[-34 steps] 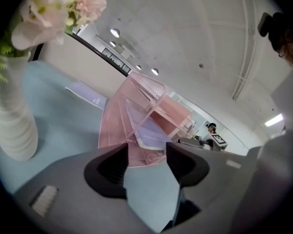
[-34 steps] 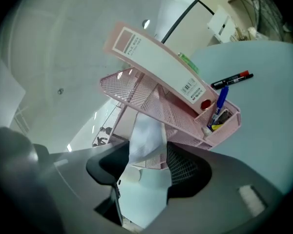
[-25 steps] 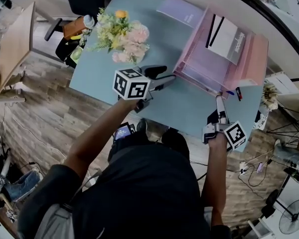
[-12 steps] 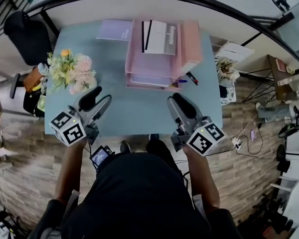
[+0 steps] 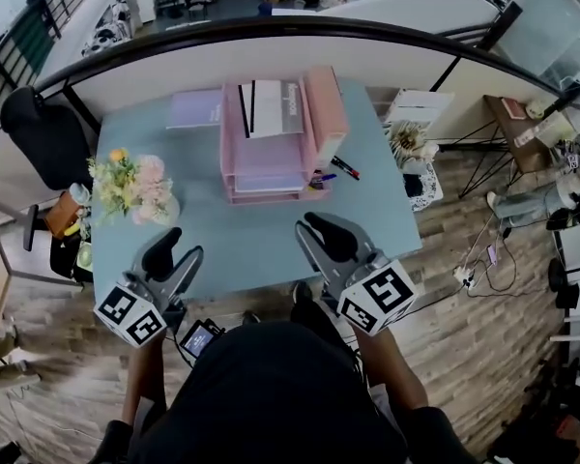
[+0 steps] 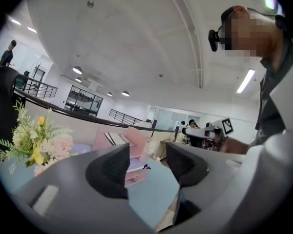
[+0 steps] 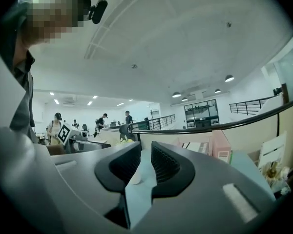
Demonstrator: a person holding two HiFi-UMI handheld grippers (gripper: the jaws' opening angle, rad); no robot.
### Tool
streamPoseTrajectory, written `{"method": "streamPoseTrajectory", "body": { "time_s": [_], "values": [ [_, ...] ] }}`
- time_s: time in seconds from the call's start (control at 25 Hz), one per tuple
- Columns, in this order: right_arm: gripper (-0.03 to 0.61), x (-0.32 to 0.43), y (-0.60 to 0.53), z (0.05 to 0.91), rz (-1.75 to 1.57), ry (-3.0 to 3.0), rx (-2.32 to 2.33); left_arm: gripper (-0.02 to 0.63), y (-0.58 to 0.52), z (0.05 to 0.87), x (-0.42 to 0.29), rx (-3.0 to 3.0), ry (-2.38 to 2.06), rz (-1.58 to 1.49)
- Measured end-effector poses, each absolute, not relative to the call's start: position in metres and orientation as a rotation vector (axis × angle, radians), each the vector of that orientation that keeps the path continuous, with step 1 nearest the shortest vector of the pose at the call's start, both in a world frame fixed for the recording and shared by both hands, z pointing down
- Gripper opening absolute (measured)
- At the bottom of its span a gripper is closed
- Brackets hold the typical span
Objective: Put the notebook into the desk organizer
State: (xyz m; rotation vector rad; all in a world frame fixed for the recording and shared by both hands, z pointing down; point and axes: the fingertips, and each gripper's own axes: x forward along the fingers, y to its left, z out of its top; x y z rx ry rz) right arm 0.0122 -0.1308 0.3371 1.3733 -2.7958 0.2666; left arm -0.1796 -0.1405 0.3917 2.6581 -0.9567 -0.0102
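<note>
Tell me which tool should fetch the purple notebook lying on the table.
Left, probably. The left tool is wide open and empty, on the purple notebook's side of the pink organizer. The right tool, also empty, has just been closing its jaws and sits farther across.

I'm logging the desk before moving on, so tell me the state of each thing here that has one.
Left gripper: open, empty.
Right gripper: jaws have just been closing, narrow gap left, empty.
Pink desk organizer: upright.
White notebook: closed, flat on top of that organizer.
Lavender book: closed, lying flat.
Flower bouquet: upright.
</note>
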Motion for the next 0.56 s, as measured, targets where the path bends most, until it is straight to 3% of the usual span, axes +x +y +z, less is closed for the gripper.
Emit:
{"method": "streamPoseTrajectory", "body": {
  "time_s": [0.56],
  "values": [
    [0.061, 0.027, -0.097, 0.334, 0.206, -2.754, 1.453, 0.262, -0.104, 0.383, -0.178, 2.690, -0.948, -0.007]
  ]
}}
